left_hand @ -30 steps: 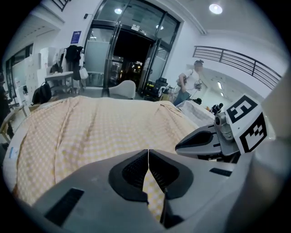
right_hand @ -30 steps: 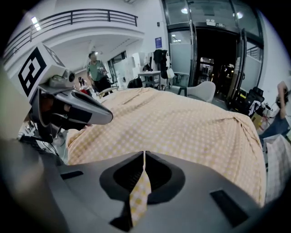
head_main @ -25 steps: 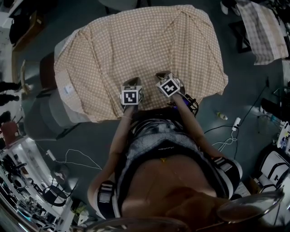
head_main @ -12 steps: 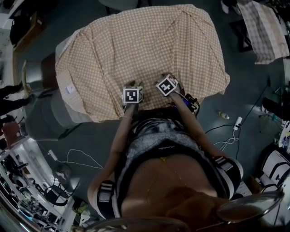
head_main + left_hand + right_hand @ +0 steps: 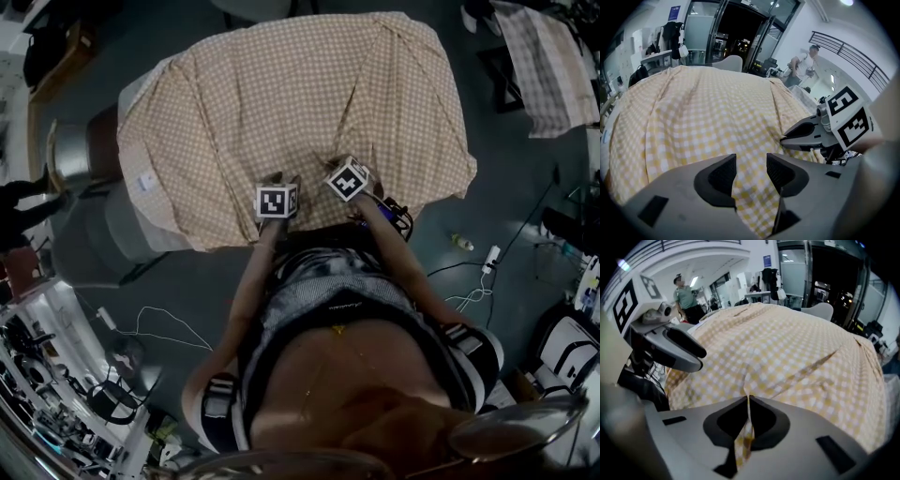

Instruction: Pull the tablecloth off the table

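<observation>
Gripping near hem at 6 o'clock: right gripper point(image 5: 748, 399) clenched on pinch of tablecloth point(image 5: 300, 122); left gripper point(image 5: 751, 171) jaws opening, cloth between them, unpinched. Cloth spread toward 12 o'clock, covering table. Risk: one-sided pull skews cloth; thin pinch slips free.

Yellow-checked tablecloth point(image 5: 291, 112) lies draped, creased, over the table.

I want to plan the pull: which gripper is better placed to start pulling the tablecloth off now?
Right. The right gripper is shut on a fold of the tablecloth. On the left gripper the jaws are opening, cloth between them unpressed.
</observation>
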`<state>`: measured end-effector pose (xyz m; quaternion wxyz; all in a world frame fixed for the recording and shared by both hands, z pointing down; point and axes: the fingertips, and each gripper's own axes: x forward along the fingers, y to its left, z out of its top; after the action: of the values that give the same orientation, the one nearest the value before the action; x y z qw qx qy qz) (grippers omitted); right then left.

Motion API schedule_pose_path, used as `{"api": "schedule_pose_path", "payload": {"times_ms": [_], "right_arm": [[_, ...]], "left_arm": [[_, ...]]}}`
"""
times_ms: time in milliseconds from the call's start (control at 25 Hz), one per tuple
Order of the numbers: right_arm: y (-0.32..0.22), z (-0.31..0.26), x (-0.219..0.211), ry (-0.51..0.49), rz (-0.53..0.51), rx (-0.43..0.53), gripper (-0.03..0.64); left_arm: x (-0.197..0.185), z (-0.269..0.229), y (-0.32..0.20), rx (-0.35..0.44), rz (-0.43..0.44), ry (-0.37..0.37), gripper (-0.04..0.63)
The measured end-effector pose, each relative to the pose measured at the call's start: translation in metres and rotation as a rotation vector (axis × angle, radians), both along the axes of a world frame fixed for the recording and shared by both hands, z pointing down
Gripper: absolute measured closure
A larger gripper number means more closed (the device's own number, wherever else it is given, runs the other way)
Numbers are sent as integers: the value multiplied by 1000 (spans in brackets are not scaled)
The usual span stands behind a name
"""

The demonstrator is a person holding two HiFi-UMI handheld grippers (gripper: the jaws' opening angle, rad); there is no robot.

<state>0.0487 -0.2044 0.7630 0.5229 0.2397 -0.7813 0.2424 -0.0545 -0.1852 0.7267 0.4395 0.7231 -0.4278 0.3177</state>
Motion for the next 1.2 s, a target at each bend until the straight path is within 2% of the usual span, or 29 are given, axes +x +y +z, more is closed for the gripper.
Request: {"api": "schedule_pose_path", "payload": {"times_ms": [160,320,440,640,720,840,1080,1200], "right_arm": [[-9,-27,-14,-207,160,-44,555],[-22,-61,-29,-369,235,-19,555],[-35,-90,-40,-471,280,-6,555],[-47,-128,-51,-542,274,36,555],[-52,-143,-50,-573,284,57,555],[-59,-165,-50,-594,277,93,555],[-69,-209,-61,-702,292,110,555],[-73,-236,-68,-764,294,117,555]], "left_arm": [[4,-8,6,19,6,37,410],[14,-28,9,60,15,80,410],[25,-39,11,103,62,99,410],[39,-56,13,173,143,93,410],[43,-61,11,191,162,93,383],[50,-66,13,192,202,109,336],[68,-62,20,180,301,109,321],[73,-69,12,215,284,93,321]]}}
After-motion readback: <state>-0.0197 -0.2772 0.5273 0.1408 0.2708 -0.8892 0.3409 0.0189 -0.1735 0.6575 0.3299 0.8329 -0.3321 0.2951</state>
